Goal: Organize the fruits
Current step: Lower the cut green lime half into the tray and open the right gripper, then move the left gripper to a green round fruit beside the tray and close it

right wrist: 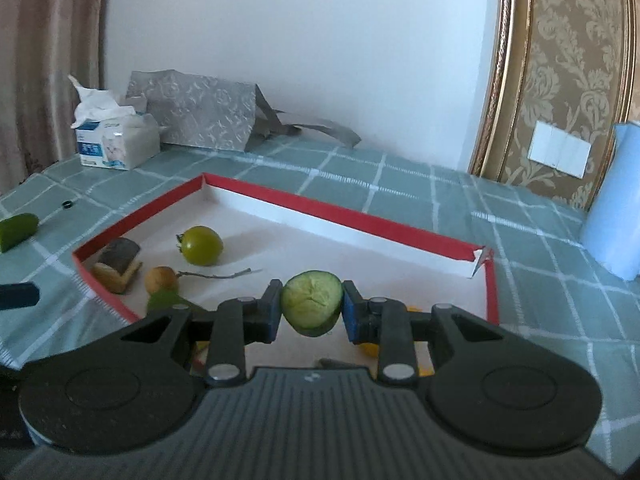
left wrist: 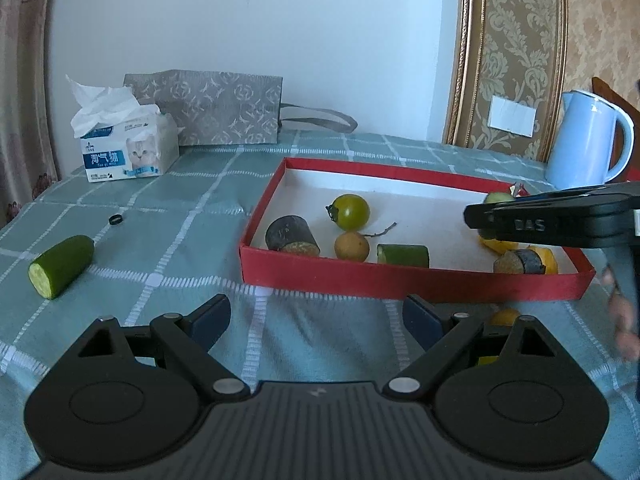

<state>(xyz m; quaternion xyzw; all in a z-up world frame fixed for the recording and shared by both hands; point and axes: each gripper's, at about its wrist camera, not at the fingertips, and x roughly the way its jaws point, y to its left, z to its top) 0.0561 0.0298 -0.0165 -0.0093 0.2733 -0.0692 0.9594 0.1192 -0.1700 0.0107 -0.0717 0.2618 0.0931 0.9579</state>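
Observation:
A red tray (left wrist: 400, 280) (right wrist: 360, 216) with a white floor holds a green tomato (left wrist: 351, 211) (right wrist: 202, 245), a small brown fruit with a stem (left wrist: 352, 246) (right wrist: 161, 278), a dark cut piece (left wrist: 292, 235) (right wrist: 118, 262), a green cucumber piece (left wrist: 402, 255) and yellow pieces (left wrist: 546, 258). My right gripper (right wrist: 311, 307) is shut on a cucumber piece (right wrist: 312, 304) above the tray's near right part; it shows from the side in the left wrist view (left wrist: 476, 216). My left gripper (left wrist: 316, 320) is open and empty above the cloth in front of the tray. Another cucumber piece (left wrist: 60, 266) (right wrist: 18, 230) lies on the cloth at the left.
A tissue box (left wrist: 128, 148) (right wrist: 116, 144) and a grey paper bag (left wrist: 212, 108) (right wrist: 200, 114) stand at the back by the wall. A blue kettle (left wrist: 584, 144) (right wrist: 616, 208) stands at the right. A small black ring (left wrist: 115, 220) lies on the checked tablecloth (left wrist: 192, 200).

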